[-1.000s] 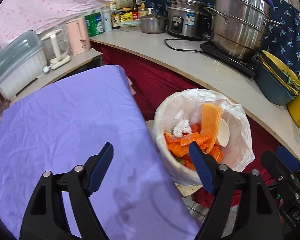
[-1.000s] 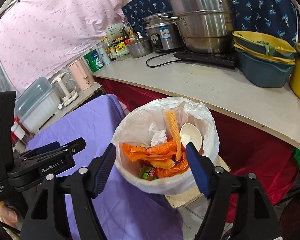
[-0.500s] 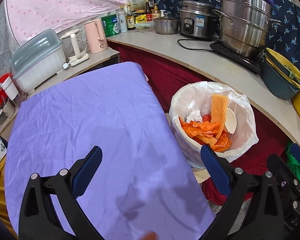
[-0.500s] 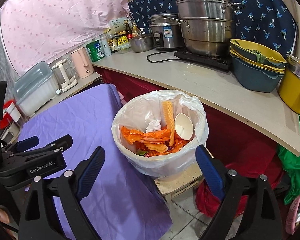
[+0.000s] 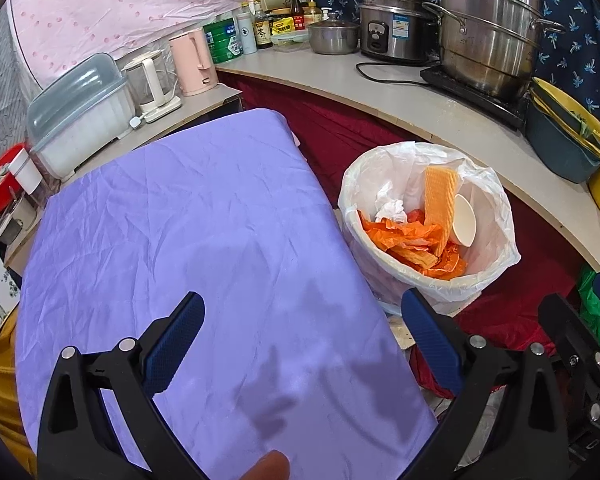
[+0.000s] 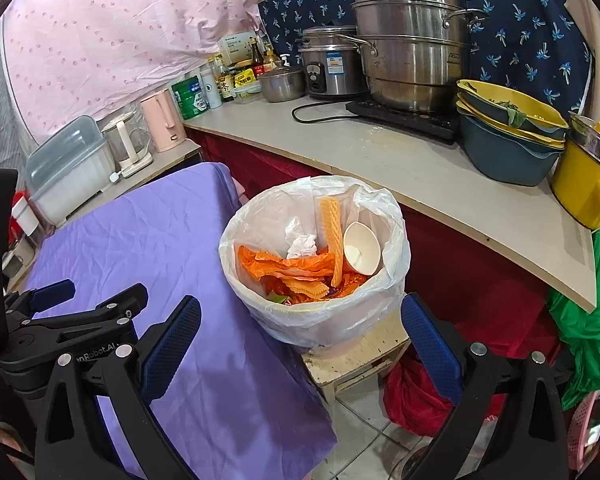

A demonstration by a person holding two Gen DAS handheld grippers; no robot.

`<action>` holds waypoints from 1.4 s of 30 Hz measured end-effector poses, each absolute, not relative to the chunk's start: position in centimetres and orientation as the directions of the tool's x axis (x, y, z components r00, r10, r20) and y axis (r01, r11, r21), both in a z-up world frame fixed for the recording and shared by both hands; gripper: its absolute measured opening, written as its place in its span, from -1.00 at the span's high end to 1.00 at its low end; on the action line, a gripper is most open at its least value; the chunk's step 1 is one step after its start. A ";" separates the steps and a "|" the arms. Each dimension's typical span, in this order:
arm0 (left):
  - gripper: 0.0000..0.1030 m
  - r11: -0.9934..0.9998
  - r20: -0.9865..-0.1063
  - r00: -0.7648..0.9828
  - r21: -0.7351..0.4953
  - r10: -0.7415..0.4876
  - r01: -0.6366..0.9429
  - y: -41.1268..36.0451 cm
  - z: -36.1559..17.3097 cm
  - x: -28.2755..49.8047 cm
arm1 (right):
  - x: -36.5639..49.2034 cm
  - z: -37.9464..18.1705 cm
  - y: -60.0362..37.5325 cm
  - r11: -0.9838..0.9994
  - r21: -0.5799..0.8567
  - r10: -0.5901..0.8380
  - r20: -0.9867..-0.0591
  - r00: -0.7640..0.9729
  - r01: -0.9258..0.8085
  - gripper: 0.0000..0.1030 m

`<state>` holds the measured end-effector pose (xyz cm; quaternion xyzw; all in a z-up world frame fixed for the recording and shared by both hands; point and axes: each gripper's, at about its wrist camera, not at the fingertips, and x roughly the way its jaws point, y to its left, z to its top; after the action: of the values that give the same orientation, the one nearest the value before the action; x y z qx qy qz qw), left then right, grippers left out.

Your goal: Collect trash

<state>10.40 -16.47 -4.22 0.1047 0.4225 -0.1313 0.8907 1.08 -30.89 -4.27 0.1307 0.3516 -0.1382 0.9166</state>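
A bin lined with a white bag [image 5: 496, 216] [image 6: 392, 216] stands on a small stool right of the purple-clothed table [image 5: 180, 220] [image 6: 148, 232]. It holds orange wrappers [image 5: 404, 236] [image 6: 284, 264], an orange wafer pack [image 5: 438, 196] [image 6: 332, 224], crumpled tissue [image 5: 390, 210] [image 6: 302, 242] and a white paper cup [image 5: 465, 220] [image 6: 362, 254]. My left gripper [image 5: 302, 332] is open and empty above the table's near right edge. My right gripper [image 6: 300, 334] is open and empty, in front of and above the bin. The left gripper also shows in the right wrist view [image 6: 88, 300].
A counter [image 6: 400, 160] behind the bin carries steel pots [image 6: 412, 40], a rice cooker [image 6: 328, 68], stacked basins [image 6: 508, 132], a yellow pot [image 6: 584, 176] and bottles. A pink kettle [image 5: 192, 60] and a dish box [image 5: 80, 112] stand at the left. A green bag [image 6: 580, 340] hangs at the right.
Both grippers have pulled back and up from the bin, so it looks smaller and farther. Both stay open and empty. The bin's contents have not changed.
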 end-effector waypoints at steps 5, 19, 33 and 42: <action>-0.83 0.950 -0.784 0.608 0.079 -0.129 0.303 -16.1 -4.4 10.3 | 1.1 -4.3 -30.7 0.931 0.135 -0.163 -0.681 0.714 0.341 -0.87; -0.83 0.950 -0.780 0.615 0.100 -0.111 0.297 -15.9 -4.5 9.4 | 1.0 -4.4 -30.1 0.938 0.113 -0.168 -0.680 0.714 0.329 -0.88; -0.83 0.950 -0.781 0.613 0.092 -0.116 0.297 -15.7 -4.3 9.1 | 1.0 -4.5 -30.0 0.942 0.106 -0.164 -0.683 0.712 0.318 -0.87; -0.83 0.954 -0.784 0.608 0.075 -0.122 0.289 -15.6 -4.5 9.0 | 1.0 -4.6 -29.9 0.943 0.103 -0.164 -0.685 0.709 0.317 -0.87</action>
<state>8.99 -15.57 -4.45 0.0976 0.4272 -0.1154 0.8915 1.01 -29.90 -4.60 0.1070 0.3580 -0.1310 0.9183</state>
